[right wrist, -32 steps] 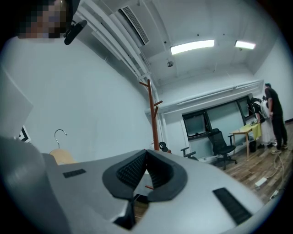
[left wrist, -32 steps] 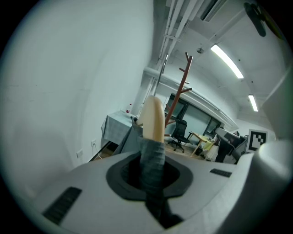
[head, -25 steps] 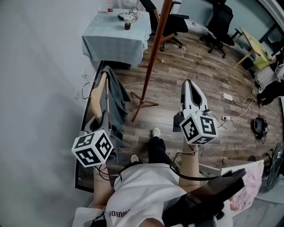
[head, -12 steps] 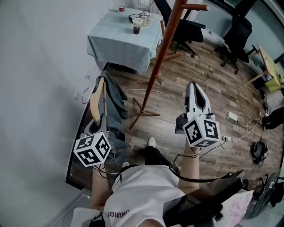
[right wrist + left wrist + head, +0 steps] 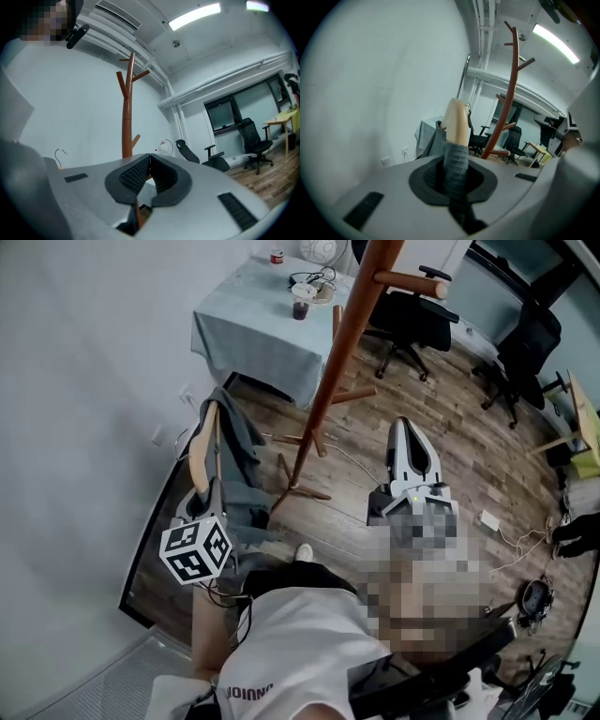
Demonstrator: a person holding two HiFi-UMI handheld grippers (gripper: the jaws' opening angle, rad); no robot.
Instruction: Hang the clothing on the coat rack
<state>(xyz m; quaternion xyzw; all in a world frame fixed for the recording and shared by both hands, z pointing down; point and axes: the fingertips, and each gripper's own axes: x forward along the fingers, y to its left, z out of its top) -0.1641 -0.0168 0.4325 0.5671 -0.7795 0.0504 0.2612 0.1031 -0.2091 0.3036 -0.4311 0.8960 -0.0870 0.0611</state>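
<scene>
While the coat rack (image 5: 330, 381) stands just ahead on the floor, the grey garment (image 5: 242, 439) hangs to its left over a wooden hanger (image 5: 457, 123). Soft, light and likely to slide, it is probably best carried by the stiff hanger. The left gripper (image 5: 455, 174) pinches the garment where it wraps the hanger's end. The right gripper (image 5: 149, 169) is pressed together, holding nothing.

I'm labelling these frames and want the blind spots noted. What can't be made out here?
- Marker cube of the right claw: head view, covered by a mosaic patch.
- Top of the coat rack: head view, cut off by the upper edge.
- Type of the grey garment: bunched on the hanger in head view; left gripper view shows only a strip in the shut left claw.
- Items on the table: head view, too small.
</scene>
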